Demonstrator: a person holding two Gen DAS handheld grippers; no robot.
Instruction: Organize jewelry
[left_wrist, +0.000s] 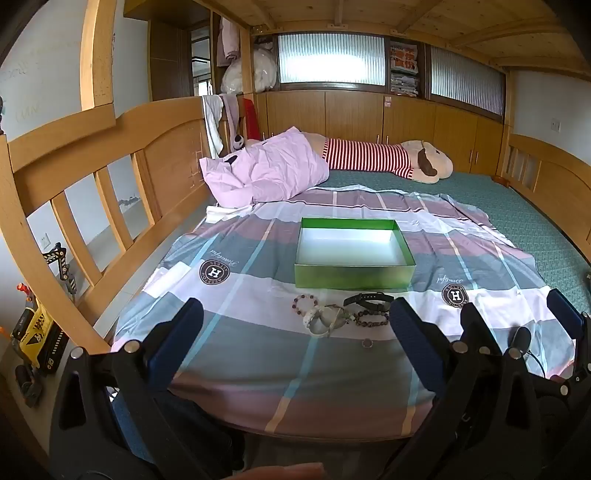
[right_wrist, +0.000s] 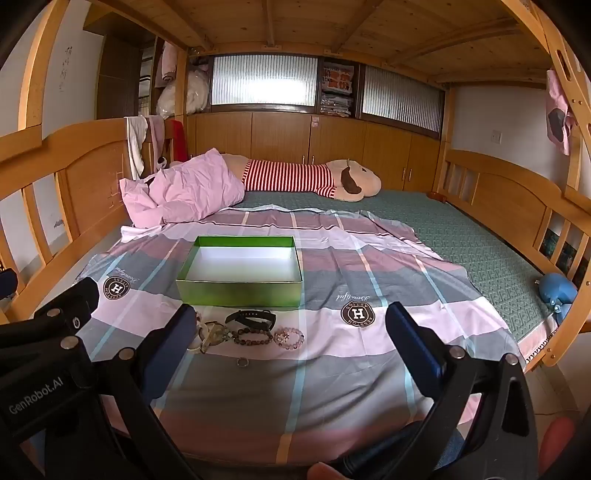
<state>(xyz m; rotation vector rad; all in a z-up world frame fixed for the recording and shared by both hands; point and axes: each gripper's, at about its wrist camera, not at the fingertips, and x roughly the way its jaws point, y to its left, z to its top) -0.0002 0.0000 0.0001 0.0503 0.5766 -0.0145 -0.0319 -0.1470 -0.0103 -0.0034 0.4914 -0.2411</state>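
Observation:
An open, empty green box (left_wrist: 354, 273) (right_wrist: 240, 291) with a white inside sits on the plaid sheet. In front of it lies a cluster of jewelry: a black watch (left_wrist: 367, 300) (right_wrist: 251, 318), a dark bead bracelet (left_wrist: 371, 319) (right_wrist: 253, 336), a pale pink bead bracelet (left_wrist: 304, 302) (right_wrist: 289, 336), pale bangles (left_wrist: 327, 319) (right_wrist: 210, 336) and a small ring (left_wrist: 366, 343) (right_wrist: 242, 362). My left gripper (left_wrist: 295, 317) is open, near the sheet's front edge, short of the jewelry. My right gripper (right_wrist: 291, 325) is open, to the right of the left one.
The plaid sheet (left_wrist: 258, 354) covers a green mattress (right_wrist: 480, 251). A pink pillow (left_wrist: 269, 170) and a striped plush toy (left_wrist: 388, 158) lie at the far end. Wooden rails (left_wrist: 110, 192) (right_wrist: 517, 206) line both sides. Toy trucks (left_wrist: 37, 339) stand left.

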